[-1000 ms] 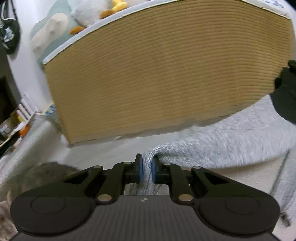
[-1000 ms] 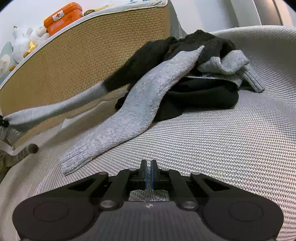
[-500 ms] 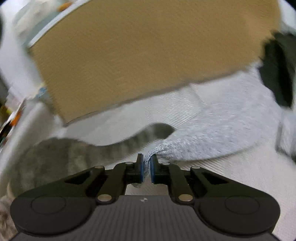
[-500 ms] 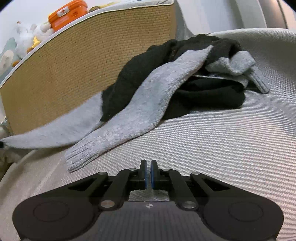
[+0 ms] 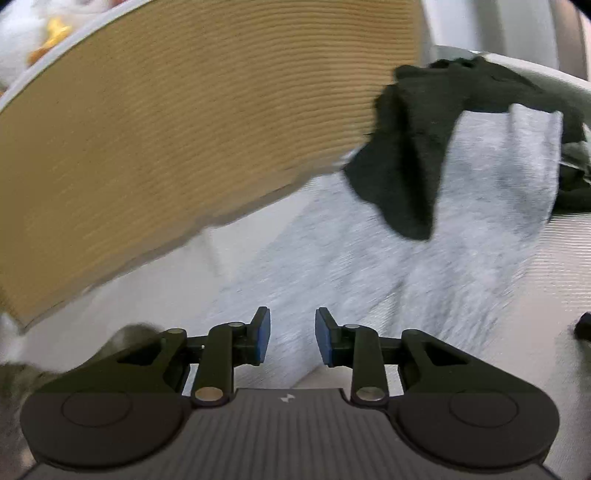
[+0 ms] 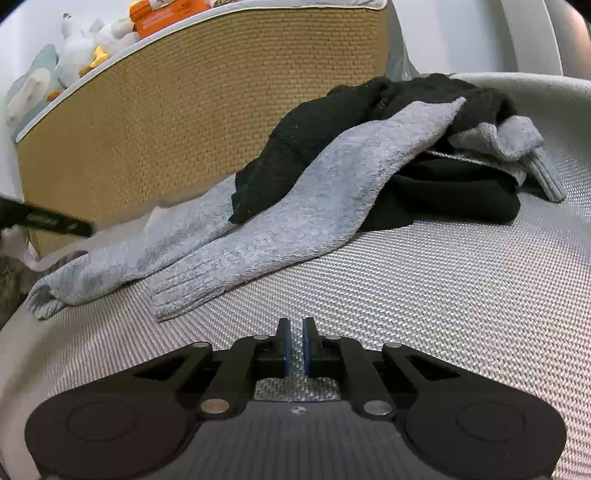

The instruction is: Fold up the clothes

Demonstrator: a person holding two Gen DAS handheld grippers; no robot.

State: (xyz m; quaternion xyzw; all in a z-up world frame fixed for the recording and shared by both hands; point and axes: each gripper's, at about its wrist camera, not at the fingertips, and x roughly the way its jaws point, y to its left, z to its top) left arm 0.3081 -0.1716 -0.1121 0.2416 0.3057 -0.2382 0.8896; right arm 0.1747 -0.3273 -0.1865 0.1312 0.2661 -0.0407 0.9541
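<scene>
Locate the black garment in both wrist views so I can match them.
Left wrist: black garment sits upper right, draped over the grey sweater.
Right wrist: black garment sits upper centre, on the same grey sweater.
Shared landmark: the woven tan panel behind the pile, left of the garment.

no legible text appears in either view. the orange case [image 6: 168, 14] on top of the woven tan mattress edge [image 6: 207, 122] carries white markings too small and blurred to read. each gripper body bears a small white emblem, not lettering, at the centre of its front edge: left gripper [image 5: 291, 338], right gripper [image 6: 294, 341].
</scene>
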